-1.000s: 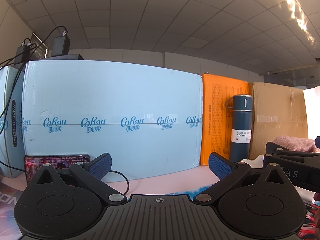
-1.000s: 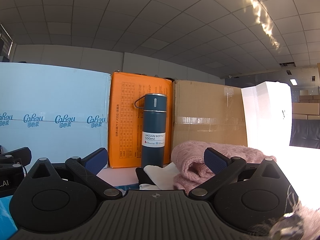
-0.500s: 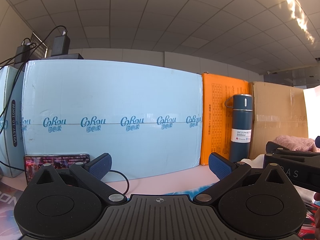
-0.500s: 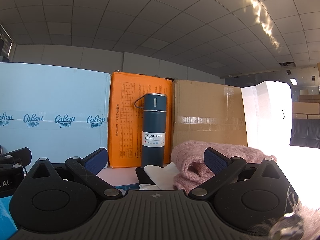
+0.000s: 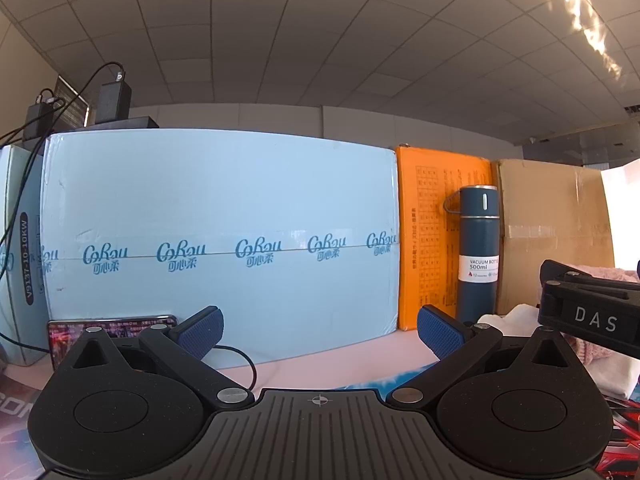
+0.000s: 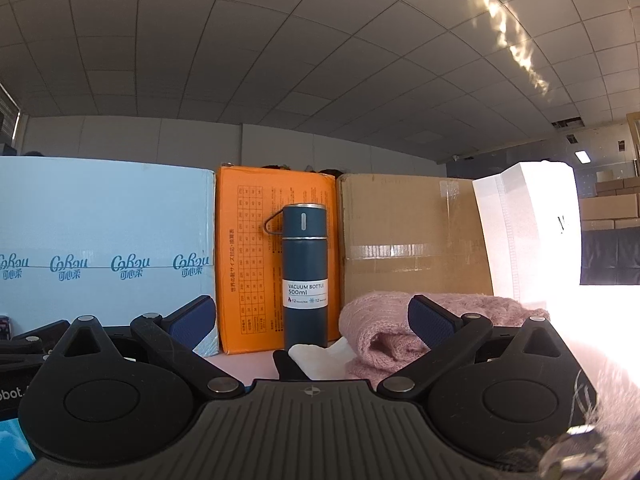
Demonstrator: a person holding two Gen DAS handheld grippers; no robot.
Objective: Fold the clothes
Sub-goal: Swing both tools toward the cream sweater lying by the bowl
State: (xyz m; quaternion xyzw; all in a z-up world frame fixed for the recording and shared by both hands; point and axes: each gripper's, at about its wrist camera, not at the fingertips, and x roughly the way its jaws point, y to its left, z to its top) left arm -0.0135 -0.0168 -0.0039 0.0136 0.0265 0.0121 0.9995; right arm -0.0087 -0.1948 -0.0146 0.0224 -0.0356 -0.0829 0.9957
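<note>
A pink knitted garment (image 6: 400, 320) lies bunched on the table at the right, with a white cloth (image 6: 320, 360) and a dark piece beside it. The garment also shows in the left wrist view (image 5: 596, 350). My right gripper (image 6: 310, 320) is open and empty, low over the table, with its right finger in front of the pink knit. My left gripper (image 5: 320, 330) is open and empty, facing the light blue box. The right gripper's body (image 5: 592, 316) shows at the right edge of the left wrist view.
A light blue carton (image 5: 220, 248), an orange box (image 6: 256, 260), a brown carton (image 6: 412, 248) and a white bag (image 6: 528, 232) stand in a row at the back. A dark blue vacuum bottle (image 6: 306, 276) stands before them. A phone (image 5: 112, 326) with a cable leans at the left.
</note>
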